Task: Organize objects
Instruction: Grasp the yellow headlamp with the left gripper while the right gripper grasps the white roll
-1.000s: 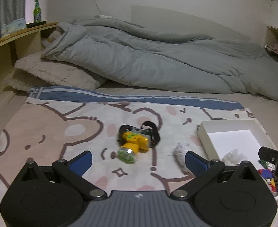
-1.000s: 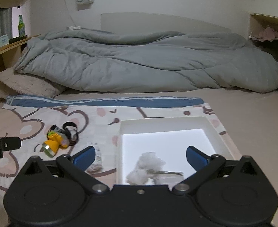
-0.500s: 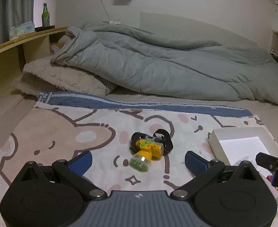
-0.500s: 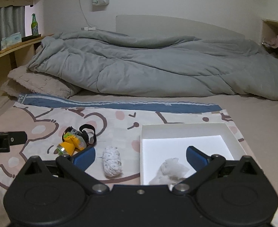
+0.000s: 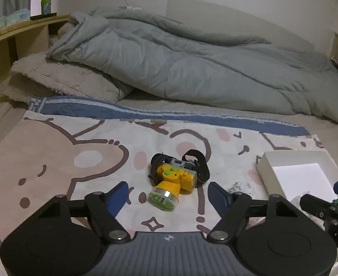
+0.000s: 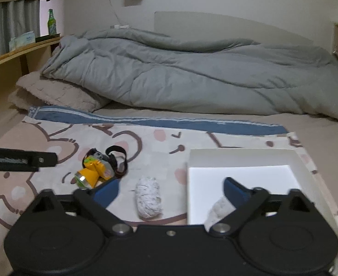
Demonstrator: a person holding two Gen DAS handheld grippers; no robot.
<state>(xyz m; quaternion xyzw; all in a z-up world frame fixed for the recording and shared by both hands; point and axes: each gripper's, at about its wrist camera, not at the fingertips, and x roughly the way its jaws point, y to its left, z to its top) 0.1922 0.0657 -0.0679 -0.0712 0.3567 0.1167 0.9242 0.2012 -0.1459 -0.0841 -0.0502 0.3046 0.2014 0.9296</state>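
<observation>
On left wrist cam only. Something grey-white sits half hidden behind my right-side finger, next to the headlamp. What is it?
Observer: A mottled white-grey bundle, like rolled cloth. It lies on the cartoon-print mat between the headlamp and the white box, touching neither.
Operator: Right gripper on it?
Observer: No. The right gripper has the bundle between its fingers, but they stand clear of it. Its jaws have just been closing, with nothing pressed yet.
Operator: Box contents?
Observer: A crumpled white wad at the near left, partly behind the right-side finger. The far half of the box floor is bare.
</observation>
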